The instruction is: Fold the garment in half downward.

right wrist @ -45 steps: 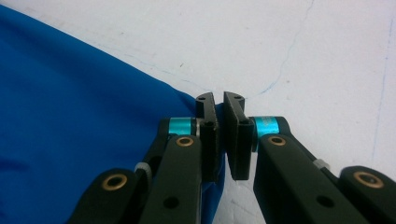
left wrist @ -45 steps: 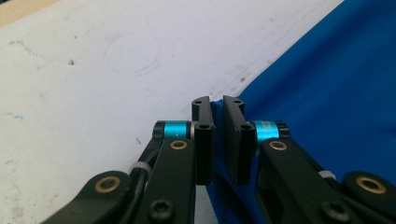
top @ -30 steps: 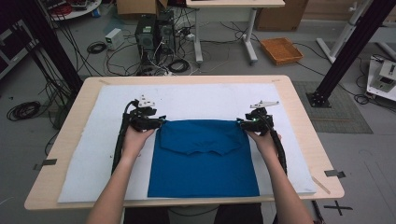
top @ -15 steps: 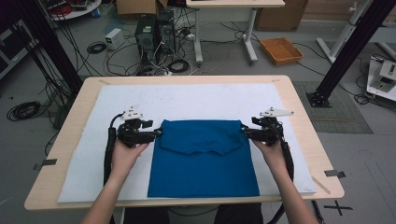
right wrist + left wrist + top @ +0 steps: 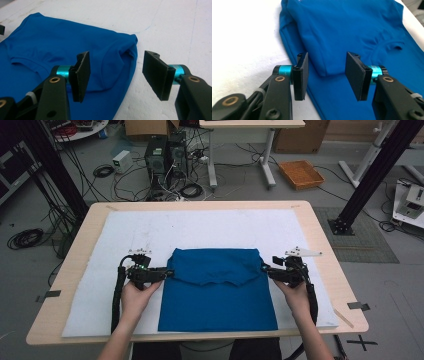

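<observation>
Blue T-shirt [image 5: 220, 290], folded into a rectangle with top part turned down over the front, lying flat on white-padded surface [image 5: 200, 227].

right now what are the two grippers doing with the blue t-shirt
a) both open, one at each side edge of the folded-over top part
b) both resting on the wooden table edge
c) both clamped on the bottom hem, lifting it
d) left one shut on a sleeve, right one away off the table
a: the left gripper and right gripper sit at opposite side edges of the blue t-shirt, and each gripper view shows a clear gap between pads and cloth.
</observation>
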`<state>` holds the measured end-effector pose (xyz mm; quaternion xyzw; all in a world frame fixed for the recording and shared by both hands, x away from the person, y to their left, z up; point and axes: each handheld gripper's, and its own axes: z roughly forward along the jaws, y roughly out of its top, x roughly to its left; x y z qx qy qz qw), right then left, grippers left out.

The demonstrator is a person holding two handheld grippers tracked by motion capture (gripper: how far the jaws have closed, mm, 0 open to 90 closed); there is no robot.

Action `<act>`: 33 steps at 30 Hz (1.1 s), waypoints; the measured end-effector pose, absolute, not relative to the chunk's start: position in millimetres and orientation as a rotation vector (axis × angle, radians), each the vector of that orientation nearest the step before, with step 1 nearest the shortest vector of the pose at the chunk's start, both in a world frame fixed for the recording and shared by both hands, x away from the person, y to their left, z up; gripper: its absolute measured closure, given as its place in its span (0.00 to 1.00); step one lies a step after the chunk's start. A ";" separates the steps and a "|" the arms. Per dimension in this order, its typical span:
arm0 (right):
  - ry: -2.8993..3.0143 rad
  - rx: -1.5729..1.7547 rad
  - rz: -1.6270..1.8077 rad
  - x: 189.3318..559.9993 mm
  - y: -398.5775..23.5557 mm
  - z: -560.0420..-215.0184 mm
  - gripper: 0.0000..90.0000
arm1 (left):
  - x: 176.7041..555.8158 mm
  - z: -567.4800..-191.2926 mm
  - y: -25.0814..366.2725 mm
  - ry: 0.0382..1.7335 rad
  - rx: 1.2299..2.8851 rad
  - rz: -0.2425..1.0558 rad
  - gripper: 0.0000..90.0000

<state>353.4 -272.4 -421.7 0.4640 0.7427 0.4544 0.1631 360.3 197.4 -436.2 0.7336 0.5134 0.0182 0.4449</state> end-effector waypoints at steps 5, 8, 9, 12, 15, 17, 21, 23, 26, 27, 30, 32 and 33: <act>2.122 1.318 1.302 352.6 -270.7 -422.8 0.44 | 364.8 -442.0 193.2 1.290 1.806 0.032 0.64; 2.126 1.312 1.299 352.5 -268.3 -423.2 0.44 | 365.5 -442.8 190.1 1.286 1.819 0.042 0.69; 2.132 1.311 1.297 352.1 -266.7 -423.2 0.44 | 365.5 -443.1 189.3 1.280 1.824 0.038 0.72; 2.141 1.309 1.291 352.1 -265.4 -424.4 0.46 | 365.0 -443.6 186.6 1.282 1.842 0.043 0.76; 2.154 1.333 1.286 352.6 -265.3 -426.5 0.49 | 365.3 -444.8 184.3 1.285 1.847 0.047 0.78; 2.158 1.345 1.286 352.5 -265.4 -427.1 0.50 | 365.1 -444.7 184.1 1.281 1.852 0.047 0.78; 2.184 1.405 1.289 351.9 -263.2 -430.5 0.61 | 364.3 -444.1 183.2 1.263 1.858 0.059 0.86; 2.203 1.417 1.269 352.2 -260.5 -434.0 0.65 | 363.8 -443.8 182.8 1.262 1.857 0.063 0.87; 2.222 1.439 1.222 354.4 -256.2 -439.0 0.66 | 362.9 -442.8 182.5 1.254 1.853 0.064 0.89; 2.220 1.452 1.211 355.2 -255.0 -440.5 0.66 | 362.6 -442.6 182.3 1.249 1.851 0.068 0.89; 2.231 1.446 1.175 357.8 -251.8 -444.8 0.75 | 362.4 -442.3 181.8 1.244 1.856 0.070 0.90; 2.245 1.436 1.162 358.9 -250.6 -447.3 0.86 | 362.2 -442.6 181.2 1.243 1.854 0.072 0.91; 2.243 1.410 1.153 358.1 -249.7 -447.4 0.94 | 362.2 -442.3 181.3 1.241 1.856 0.073 0.91</act>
